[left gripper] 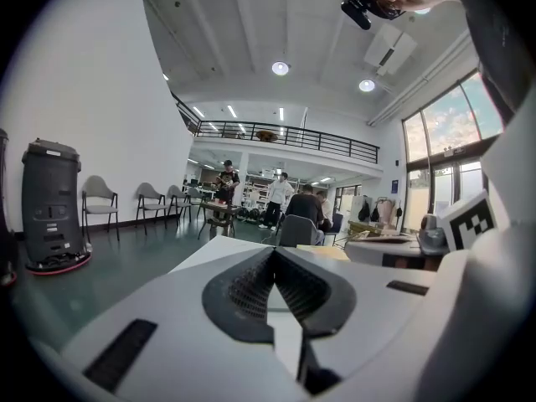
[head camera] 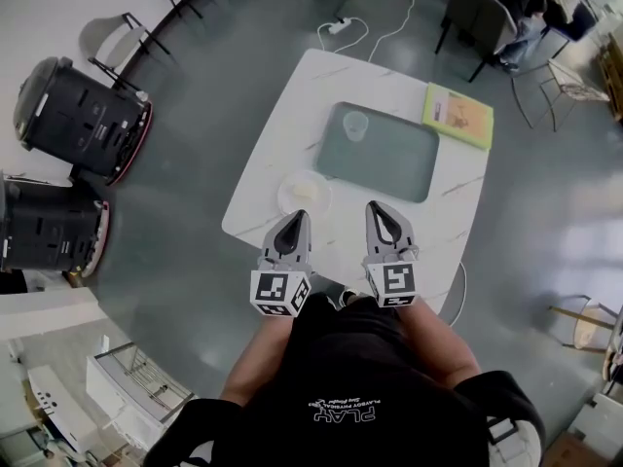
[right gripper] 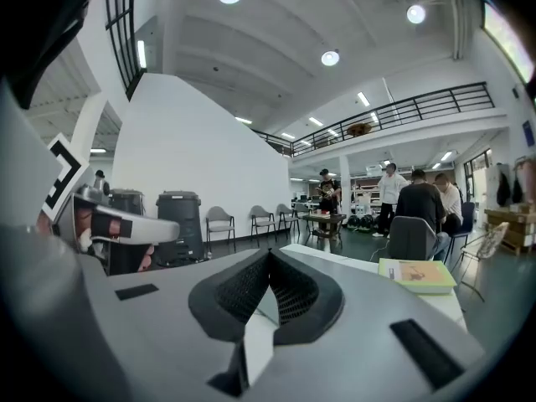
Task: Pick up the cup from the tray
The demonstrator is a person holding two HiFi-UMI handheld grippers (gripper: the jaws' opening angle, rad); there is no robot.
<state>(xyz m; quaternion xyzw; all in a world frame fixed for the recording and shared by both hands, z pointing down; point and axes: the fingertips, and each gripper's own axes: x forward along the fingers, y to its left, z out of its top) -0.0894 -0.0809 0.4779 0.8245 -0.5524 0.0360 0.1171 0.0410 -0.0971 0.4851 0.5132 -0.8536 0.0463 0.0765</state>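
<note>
Closed and empty, my left gripper (head camera: pixel 295 220) and right gripper (head camera: pixel 377 208) hover over the table's (head camera: pixel 292 125) near edge; the cup (head camera: pixel 356 125) stands upright ahead in the tray's (head camera: pixel 389 168) far-left corner, nearer the right gripper.

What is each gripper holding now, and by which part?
Nothing. The left gripper and the right gripper are both shut and empty; the cup stands untouched on the tray.
</note>
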